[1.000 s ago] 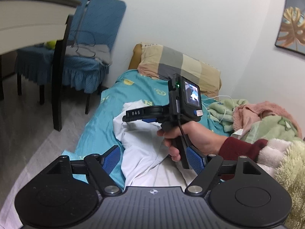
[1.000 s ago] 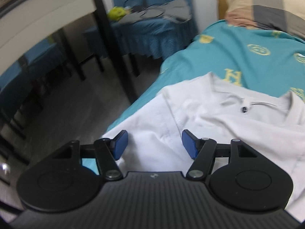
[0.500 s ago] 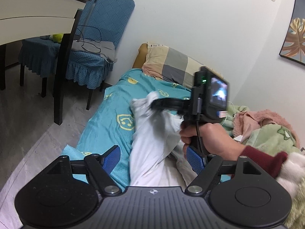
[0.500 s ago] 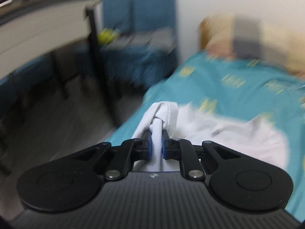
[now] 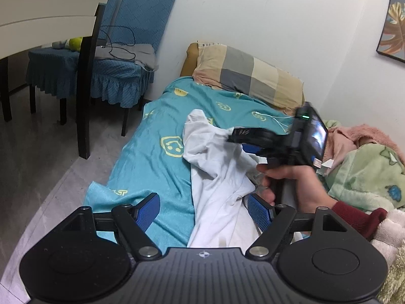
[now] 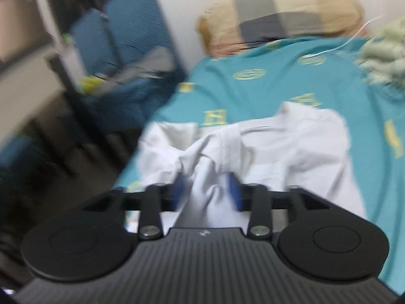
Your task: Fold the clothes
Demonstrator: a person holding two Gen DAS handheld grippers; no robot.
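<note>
White cotton is what I am working with: the shirt (image 5: 217, 177) is lying rumpled on the teal sheet (image 5: 152, 167), along the bed's near edge, with 1 side thrown over toward the middle. I am running the right gripper (image 6: 206, 192) and its jaws are opening, letting go of the bunched fold, which is sitting loose between the blue pads (image 6: 234, 192) and not pressed by them as far as the blur lets me judge. In the left wrist view, the right hand (image 5: 291, 179) is holding that tool above the shirt's upper part. My left gripper (image 5: 203, 206) is hovering over the hem end with its fingers spread wide and nothing pinched.

To do this fold well, I am judging that the released flap needs to land flat, so I should be clearing the pads fully before pulling away, or the cloth may drag back with them. The flap is sitting in ridges, so I would be smoothing it toward the pillow (image 5: 248, 76) side next. The left tool could be pinning the hem while I do that. The shirt is sitting close to the bed's edge, so any tug outward risks sliding it to the floor (image 5: 38, 172).
</note>
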